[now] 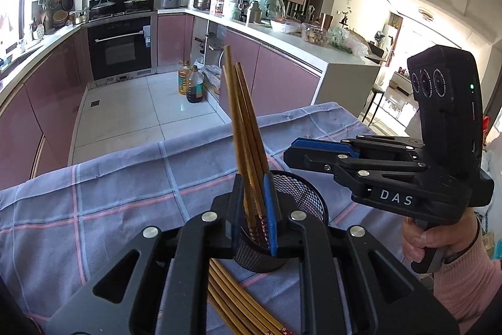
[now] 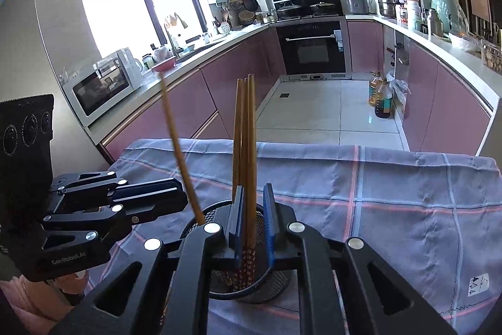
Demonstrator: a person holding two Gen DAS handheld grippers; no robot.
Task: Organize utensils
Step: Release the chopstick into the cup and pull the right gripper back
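A black mesh cup [image 1: 302, 193] stands on the blue checked cloth [image 1: 109, 193]; it also shows in the right wrist view [image 2: 269, 288]. Several wooden chopsticks [image 1: 244, 131] stand upright in it, between the jaws of my left gripper [image 1: 254, 209], which are nearly closed around them above the cup. More chopsticks [image 1: 232, 300] lie flat on the cloth under that gripper. In the right wrist view my right gripper [image 2: 253, 218] hangs over the cup with chopsticks [image 2: 246, 146] between its slightly parted jaws, and another chopstick [image 2: 178, 153] leans left.
The table's far edge drops to a tiled kitchen floor [image 1: 125, 115]. Oil bottles [image 1: 191, 83] stand on the floor by the pink cabinets [image 1: 282, 77]. An oven [image 2: 313, 47] and a microwave [image 2: 100, 83] sit along the counters.
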